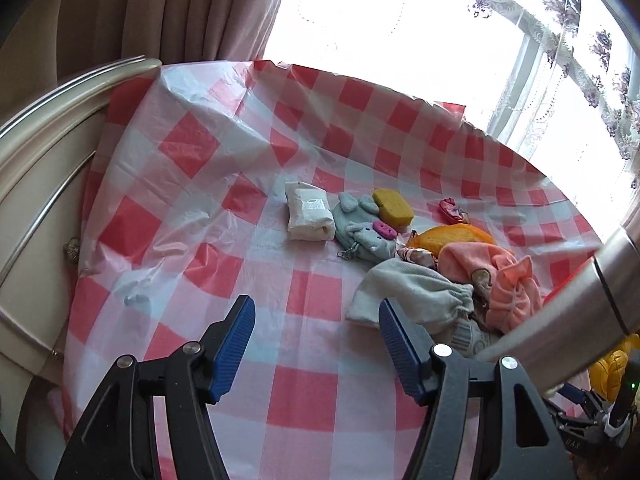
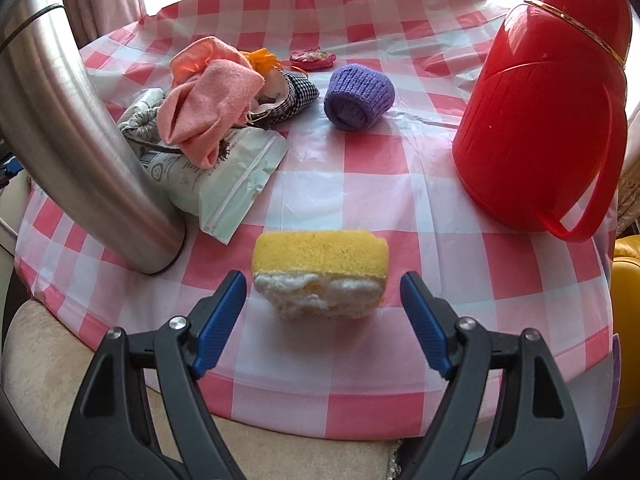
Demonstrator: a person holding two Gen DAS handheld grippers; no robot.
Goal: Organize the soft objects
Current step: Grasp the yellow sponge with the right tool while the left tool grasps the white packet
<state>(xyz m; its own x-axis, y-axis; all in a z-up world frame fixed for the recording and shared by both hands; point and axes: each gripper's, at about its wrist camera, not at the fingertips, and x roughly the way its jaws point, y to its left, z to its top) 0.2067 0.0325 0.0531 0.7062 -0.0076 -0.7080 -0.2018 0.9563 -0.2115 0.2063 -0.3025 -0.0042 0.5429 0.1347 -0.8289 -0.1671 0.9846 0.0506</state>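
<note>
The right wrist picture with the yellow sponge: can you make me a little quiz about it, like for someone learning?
1. True or false: the right gripper is squeezing the yellow sponge.
2. What colour is the knitted roll lying behind the sponge? A) green B) purple C) black
3. Fill in: the big red jug stands on the ____ side of the picture.

Key:
1. False. The gripper is open, with the sponge just ahead of its blue fingertips and not touched.
2. B, purple.
3. Right. It stands on the checked tablecloth.
</note>
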